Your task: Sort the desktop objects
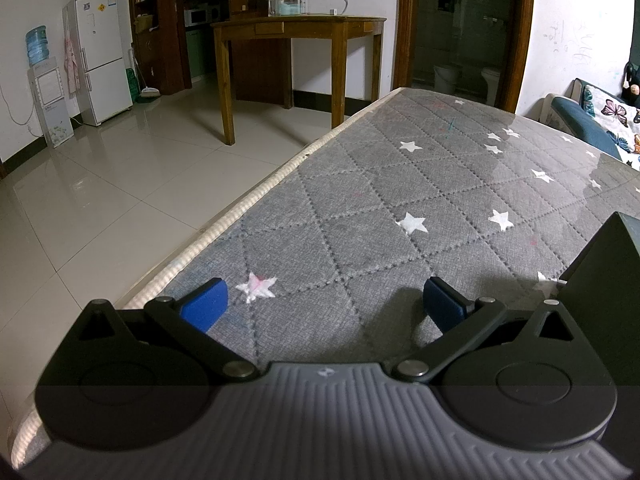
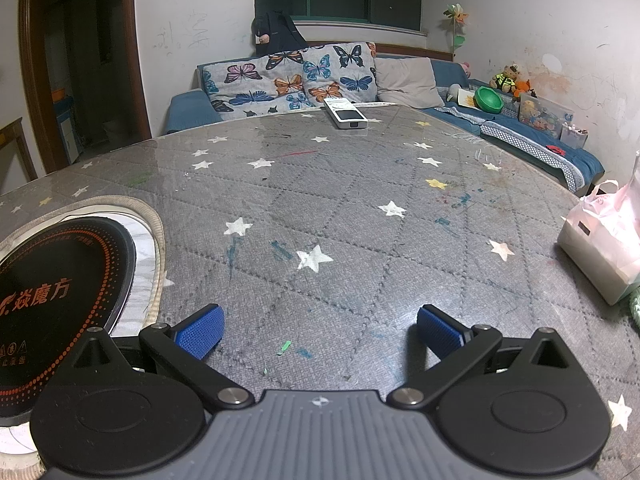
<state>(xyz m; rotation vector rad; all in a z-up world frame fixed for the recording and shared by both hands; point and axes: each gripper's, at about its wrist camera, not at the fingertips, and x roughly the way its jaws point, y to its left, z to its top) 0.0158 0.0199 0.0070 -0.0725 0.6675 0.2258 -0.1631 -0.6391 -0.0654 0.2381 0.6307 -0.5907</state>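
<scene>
A dark box (image 1: 600, 280) is cut off at the tabletop's (image 2: 340, 208) right edge. The white remote (image 2: 345, 114) lies at the far edge. Left gripper (image 1: 326, 300) and right gripper (image 2: 320, 330) are both spread wide, holding nothing.

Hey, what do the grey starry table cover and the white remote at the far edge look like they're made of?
Grey star-printed table cover: looks like quilted fabric with stitched diamond lines, apparently under a clear glossy sheet, since the surface reflects light. White rectangular remote: likely smooth hard plastic with a grey screen panel; too far to be sure.
</scene>
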